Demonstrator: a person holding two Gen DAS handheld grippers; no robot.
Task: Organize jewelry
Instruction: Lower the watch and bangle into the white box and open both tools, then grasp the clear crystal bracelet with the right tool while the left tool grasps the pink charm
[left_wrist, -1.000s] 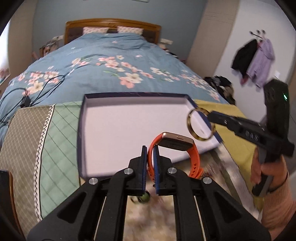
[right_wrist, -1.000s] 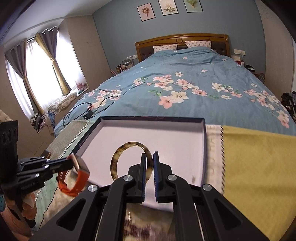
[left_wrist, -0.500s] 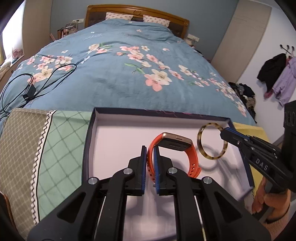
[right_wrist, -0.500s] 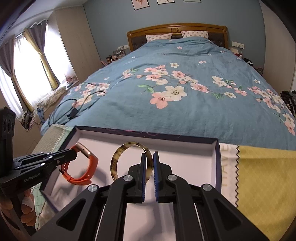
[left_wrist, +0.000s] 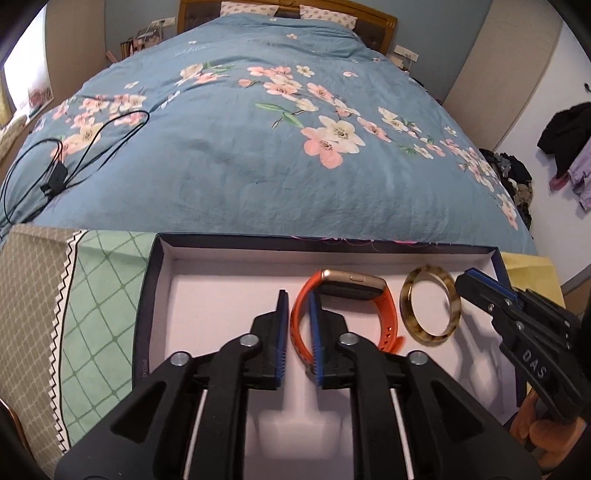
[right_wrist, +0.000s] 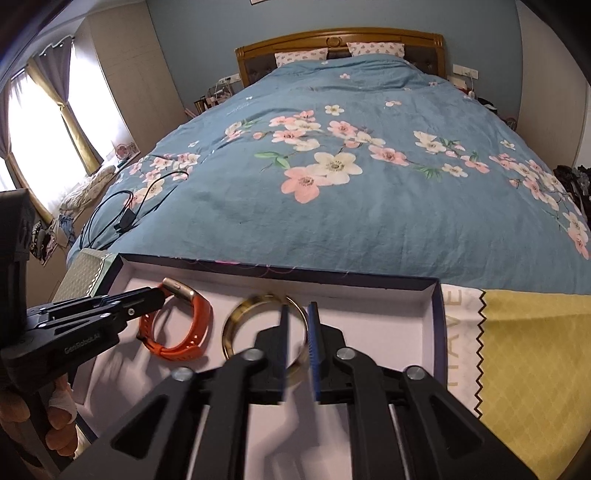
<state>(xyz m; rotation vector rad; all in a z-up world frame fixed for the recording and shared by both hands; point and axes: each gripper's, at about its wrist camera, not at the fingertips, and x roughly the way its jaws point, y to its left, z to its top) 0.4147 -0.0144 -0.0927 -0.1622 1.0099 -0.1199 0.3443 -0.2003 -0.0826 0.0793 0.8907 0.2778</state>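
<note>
The left gripper (left_wrist: 297, 332) stands over the near part of the open box (left_wrist: 147, 295), its jaws just having been opening; the orange strap of the watch (left_wrist: 384, 314) still passes between them, lying against the right finger with a clear gap to the left one, so the watch looks released rather than clamped. The watch rests on the box's pale floor, toward the far wall and near the middle. The right gripper (right_wrist: 297, 332) has likewise just been parting its jaws; the tortoiseshell bangle (right_wrist: 236, 325) has its rim between them, blurred, and seems let go or nearly so, leaning in the box just beside the watch, toward the right wall.

So two pieces appear delivered into the box, side by side and apart. What seems left for these two is to draw both grippers back clear without dragging strap or bangle. Whether more jewelry waits elsewhere cannot be told: the box sits on patterned cloths (right_wrist: 535, 350) at the foot of the bed (right_wrist: 369, 184), and no other piece shows.
</note>
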